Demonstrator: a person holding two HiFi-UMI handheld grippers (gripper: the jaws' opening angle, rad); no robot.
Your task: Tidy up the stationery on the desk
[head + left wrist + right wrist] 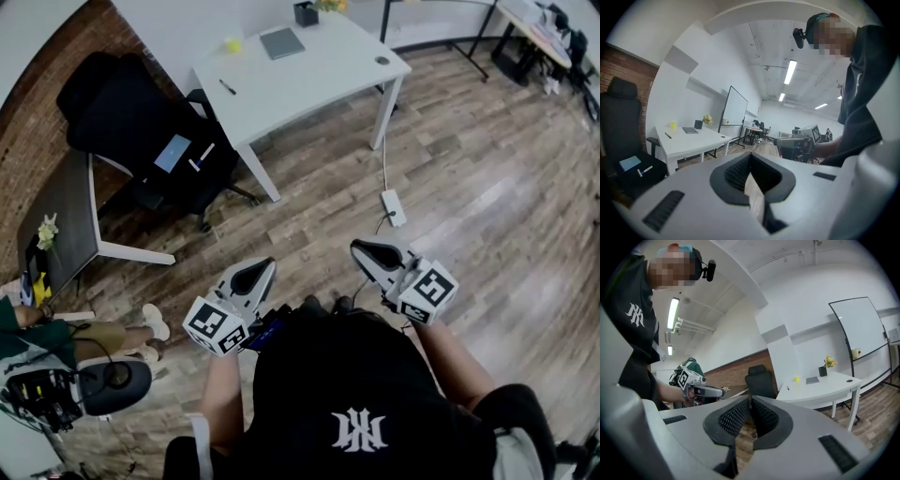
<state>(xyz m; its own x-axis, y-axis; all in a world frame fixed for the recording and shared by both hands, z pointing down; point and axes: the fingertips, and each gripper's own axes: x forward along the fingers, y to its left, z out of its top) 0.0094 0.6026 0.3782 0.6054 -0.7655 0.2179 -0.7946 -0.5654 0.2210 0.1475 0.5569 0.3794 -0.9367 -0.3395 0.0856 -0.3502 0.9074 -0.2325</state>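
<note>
- We hold the left gripper (255, 274) and the right gripper (367, 253) above the wooden floor (469, 178), each with its jaws pressed together, empty.
- Well ahead of us, a pen (227, 86) and a grey notebook (282, 42) lie on the white desk (328, 75).

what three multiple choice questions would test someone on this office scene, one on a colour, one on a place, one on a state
1. The small bright object on the white desk is: A red, B yellow, C blue.
2. The light blue card lies: A on the white desk, B on the black chair seat, C on the floor.
3. The left gripper and right gripper are: A both shut and empty, B both wide open, C each shut on a pen.

Key: B, it shows yellow beside the grey notebook; B, the card rests on the seat; A, each gripper view shows its jaws together with nothing between.
</note>
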